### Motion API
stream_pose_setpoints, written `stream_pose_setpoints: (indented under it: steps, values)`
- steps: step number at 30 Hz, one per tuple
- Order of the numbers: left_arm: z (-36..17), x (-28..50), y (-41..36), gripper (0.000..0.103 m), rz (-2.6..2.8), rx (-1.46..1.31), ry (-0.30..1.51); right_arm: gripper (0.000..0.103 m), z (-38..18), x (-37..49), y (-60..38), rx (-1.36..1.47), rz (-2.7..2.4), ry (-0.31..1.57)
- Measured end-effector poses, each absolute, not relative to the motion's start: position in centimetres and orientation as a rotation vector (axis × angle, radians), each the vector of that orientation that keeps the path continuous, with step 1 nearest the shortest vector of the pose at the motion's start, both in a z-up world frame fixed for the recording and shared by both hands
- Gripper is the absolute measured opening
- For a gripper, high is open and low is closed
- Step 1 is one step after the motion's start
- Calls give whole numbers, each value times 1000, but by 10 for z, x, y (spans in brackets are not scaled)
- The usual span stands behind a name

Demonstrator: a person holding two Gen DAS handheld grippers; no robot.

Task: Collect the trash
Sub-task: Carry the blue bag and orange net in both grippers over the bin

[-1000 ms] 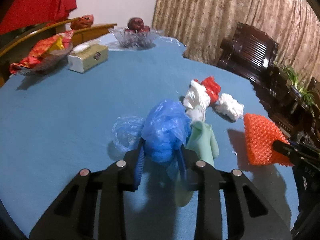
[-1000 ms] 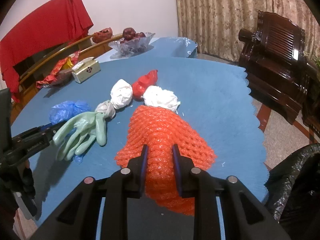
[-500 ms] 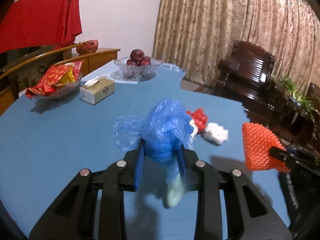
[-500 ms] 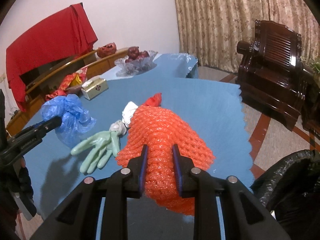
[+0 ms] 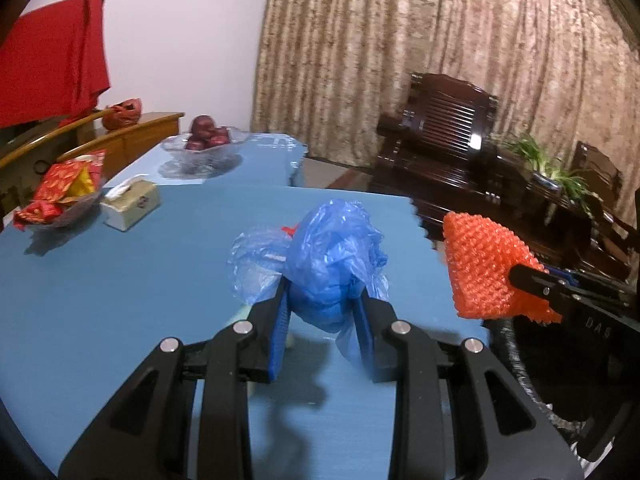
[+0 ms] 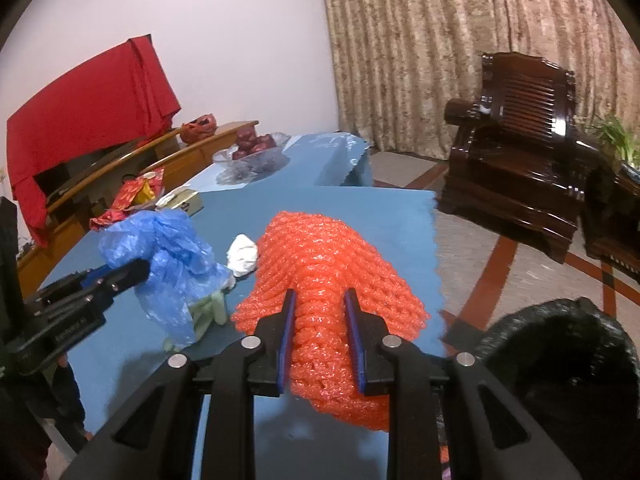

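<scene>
Above the table (image 5: 100, 280), left tongs (image 5: 322, 308) grip a blue bag (image 5: 336, 256), right tongs (image 6: 320, 312) an orange net (image 6: 324, 264); only the right view shows the black bin bag (image 6: 560, 344)

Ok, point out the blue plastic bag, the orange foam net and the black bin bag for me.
blue plastic bag (image 5: 332, 256): left wrist view, on its crumpled middle above the jaws.
orange foam net (image 6: 320, 264): right wrist view, on its upper mesh surface.
black bin bag (image 6: 560, 344): right wrist view, on its rim, lower right.

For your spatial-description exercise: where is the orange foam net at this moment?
In the right wrist view the orange foam net is clamped in the right gripper above the blue table, right of the blue plastic bag, with the black bin bag lower right.
</scene>
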State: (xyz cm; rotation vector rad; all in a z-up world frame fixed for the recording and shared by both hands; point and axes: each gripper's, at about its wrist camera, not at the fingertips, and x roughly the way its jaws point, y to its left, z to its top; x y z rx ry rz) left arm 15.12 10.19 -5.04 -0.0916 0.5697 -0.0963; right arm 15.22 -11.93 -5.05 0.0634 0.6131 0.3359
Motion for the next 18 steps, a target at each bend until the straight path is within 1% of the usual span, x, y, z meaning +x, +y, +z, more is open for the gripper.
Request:
stream_pose_setpoints:
  steps: [18]
  values:
    - [-66, 149, -22, 29, -343, -26, 593, 24, -47, 105, -238, 113, 107, 594]
